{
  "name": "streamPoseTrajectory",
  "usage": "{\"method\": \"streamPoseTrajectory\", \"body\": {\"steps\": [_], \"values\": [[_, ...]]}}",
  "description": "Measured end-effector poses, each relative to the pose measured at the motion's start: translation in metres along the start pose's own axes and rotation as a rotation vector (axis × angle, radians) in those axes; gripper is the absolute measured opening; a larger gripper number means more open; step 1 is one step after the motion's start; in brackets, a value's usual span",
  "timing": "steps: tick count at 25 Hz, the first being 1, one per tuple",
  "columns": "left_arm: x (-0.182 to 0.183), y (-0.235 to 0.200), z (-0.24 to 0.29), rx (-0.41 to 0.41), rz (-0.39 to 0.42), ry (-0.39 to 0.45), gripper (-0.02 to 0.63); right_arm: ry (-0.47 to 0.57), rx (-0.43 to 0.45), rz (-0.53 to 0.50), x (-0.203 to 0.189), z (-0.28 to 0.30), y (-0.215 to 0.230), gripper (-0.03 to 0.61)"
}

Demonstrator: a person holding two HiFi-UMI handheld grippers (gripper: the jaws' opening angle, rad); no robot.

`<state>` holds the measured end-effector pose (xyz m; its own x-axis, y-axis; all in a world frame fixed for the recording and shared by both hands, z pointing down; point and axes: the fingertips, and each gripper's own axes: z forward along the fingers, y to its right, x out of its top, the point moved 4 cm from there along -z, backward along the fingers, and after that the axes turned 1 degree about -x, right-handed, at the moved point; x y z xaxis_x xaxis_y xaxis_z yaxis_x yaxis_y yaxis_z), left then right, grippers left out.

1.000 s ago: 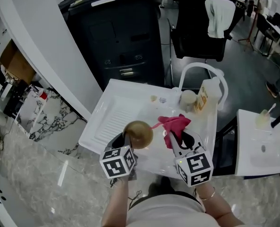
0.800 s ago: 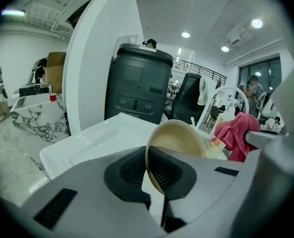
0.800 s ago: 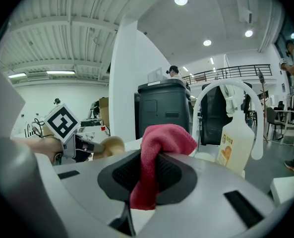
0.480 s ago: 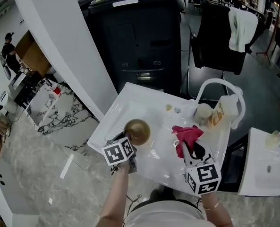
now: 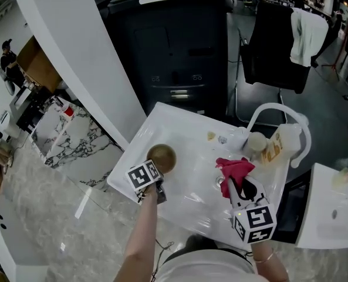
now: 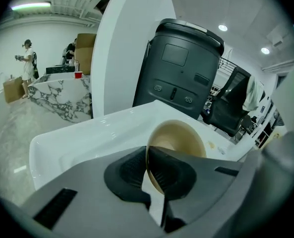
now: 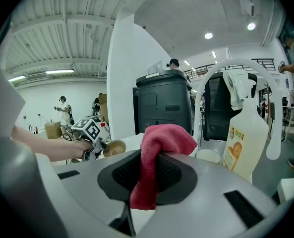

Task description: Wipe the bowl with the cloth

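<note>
Head view shows the tan bowl [image 5: 161,157] at the left part of the white surface [image 5: 179,119], its near rim pinched between the closed jaws of the left gripper [image 6: 147,165]. To its right, apart from it, the red cloth [image 5: 235,168] hangs clamped in the right gripper [image 5: 237,188], near a soap bottle [image 5: 279,141].

We log both as grey plastic, the left gripper [image 5: 158,170] and the right gripper [image 5: 231,184] alike: wide flat jaws with black ribbed pads [image 6: 129,170] set into them, and on the back of each a white cube [image 5: 143,178] printed with black square markers. Forearms [image 5: 139,239] are bare, and we note a thin bracelet [image 5: 264,255] at the right wrist and a light-coloured top [image 5: 209,269].
</note>
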<state>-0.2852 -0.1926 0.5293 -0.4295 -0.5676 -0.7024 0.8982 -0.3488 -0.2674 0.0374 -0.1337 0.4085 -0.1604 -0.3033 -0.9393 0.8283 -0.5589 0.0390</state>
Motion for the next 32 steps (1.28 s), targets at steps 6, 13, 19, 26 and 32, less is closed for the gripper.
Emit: {"method": "streamPoseTrajectory", "body": {"steps": [6, 13, 19, 26, 32], "values": [[0.0, -0.008, 0.023, 0.038, -0.028, -0.034, 0.028, -0.016, 0.002, 0.003, -0.001, 0.009, 0.006, 0.067], [-0.005, -0.016, 0.041, 0.074, -0.047, -0.085, 0.028, -0.038, 0.008, 0.013, -0.004, 0.014, 0.007, 0.067], [-0.006, -0.022, 0.051, 0.077, -0.059, -0.117, 0.028, -0.048, 0.012, 0.011, -0.006, 0.018, 0.005, 0.067], [-0.003, -0.025, 0.061, 0.08, -0.049, -0.125, 0.029, -0.057, 0.005, 0.021, -0.009, 0.02, 0.006, 0.067], [-0.002, -0.024, 0.063, 0.061, -0.064, -0.102, 0.035, -0.065, 0.005, 0.023, -0.009, 0.021, 0.003, 0.067]]}}
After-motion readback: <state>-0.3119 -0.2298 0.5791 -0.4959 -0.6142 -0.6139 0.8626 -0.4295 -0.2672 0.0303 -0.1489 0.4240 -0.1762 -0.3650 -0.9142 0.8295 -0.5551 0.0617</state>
